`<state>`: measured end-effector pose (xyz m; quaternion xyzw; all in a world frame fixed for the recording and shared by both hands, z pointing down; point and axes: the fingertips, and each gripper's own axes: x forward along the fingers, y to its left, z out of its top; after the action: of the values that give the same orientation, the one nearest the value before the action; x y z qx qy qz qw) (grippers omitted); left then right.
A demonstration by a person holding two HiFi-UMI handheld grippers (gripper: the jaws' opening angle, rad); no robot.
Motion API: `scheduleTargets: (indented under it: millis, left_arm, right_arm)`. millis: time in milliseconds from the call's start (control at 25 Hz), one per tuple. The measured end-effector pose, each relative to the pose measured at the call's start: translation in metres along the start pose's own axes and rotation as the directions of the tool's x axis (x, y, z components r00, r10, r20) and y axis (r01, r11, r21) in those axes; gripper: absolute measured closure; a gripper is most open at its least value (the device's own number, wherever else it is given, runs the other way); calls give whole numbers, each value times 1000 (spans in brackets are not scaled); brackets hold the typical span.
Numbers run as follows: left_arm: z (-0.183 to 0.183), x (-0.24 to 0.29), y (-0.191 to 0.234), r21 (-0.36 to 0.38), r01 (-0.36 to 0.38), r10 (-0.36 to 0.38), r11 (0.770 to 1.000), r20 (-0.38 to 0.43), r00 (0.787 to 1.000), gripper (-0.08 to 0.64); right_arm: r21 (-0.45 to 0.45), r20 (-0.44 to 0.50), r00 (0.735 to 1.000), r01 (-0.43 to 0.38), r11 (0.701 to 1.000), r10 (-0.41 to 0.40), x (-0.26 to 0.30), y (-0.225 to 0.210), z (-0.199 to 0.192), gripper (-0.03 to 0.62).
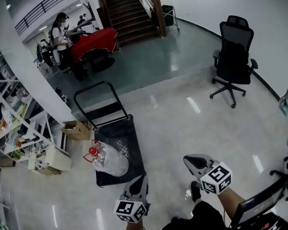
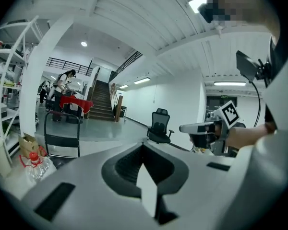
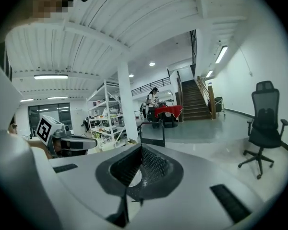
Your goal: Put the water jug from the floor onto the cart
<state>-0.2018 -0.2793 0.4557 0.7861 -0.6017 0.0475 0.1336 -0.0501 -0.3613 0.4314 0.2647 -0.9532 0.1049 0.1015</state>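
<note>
A clear water jug (image 1: 109, 159) with a red cap lies on its side on the dark platform of the cart (image 1: 129, 133), near its front left edge. The cart's black handle (image 1: 93, 99) stands at the far end. Both grippers hang low in the head view, apart from the jug. My left gripper (image 1: 140, 178) is shut and empty just off the cart's near end. My right gripper (image 1: 187, 159) is shut and empty over bare floor to the right. The left gripper view shows the jug (image 2: 36, 166) at the far left and the right gripper (image 2: 197, 127) alongside.
A black office chair (image 1: 233, 56) stands at the far right. White shelving (image 1: 9, 123), a cardboard box (image 1: 77, 128) and white boxes (image 1: 50, 159) line the left beside a white column. A person stands at a red-draped table (image 1: 93, 40) near the stairs (image 1: 129, 8).
</note>
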Motion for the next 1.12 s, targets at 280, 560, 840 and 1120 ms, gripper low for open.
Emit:
scheduleTargets:
  millis: [280,560,840,1120]
  left_arm:
    - [-23,-81,-33,-15,84,-84,996,-11,996,558]
    - [-26,-129,-82,-12,96,-96,995,7,995,558]
    - [-37,-164,-179,44,100,-100,994,-2,995,558]
    - [-58,-198,-283,49,45,-46,998,35,998,558]
  right_arm:
    - [3,-24,999,28,1000,-28,-53,87,-18,591]
    - [-5,21,999,31,999,-31,-113,121,-22,589]
    - [-2,58,998,11,1000,-11,-215,134,-46,589]
    - [-61,70,997,-29,998,34,-328,141,-89,589]
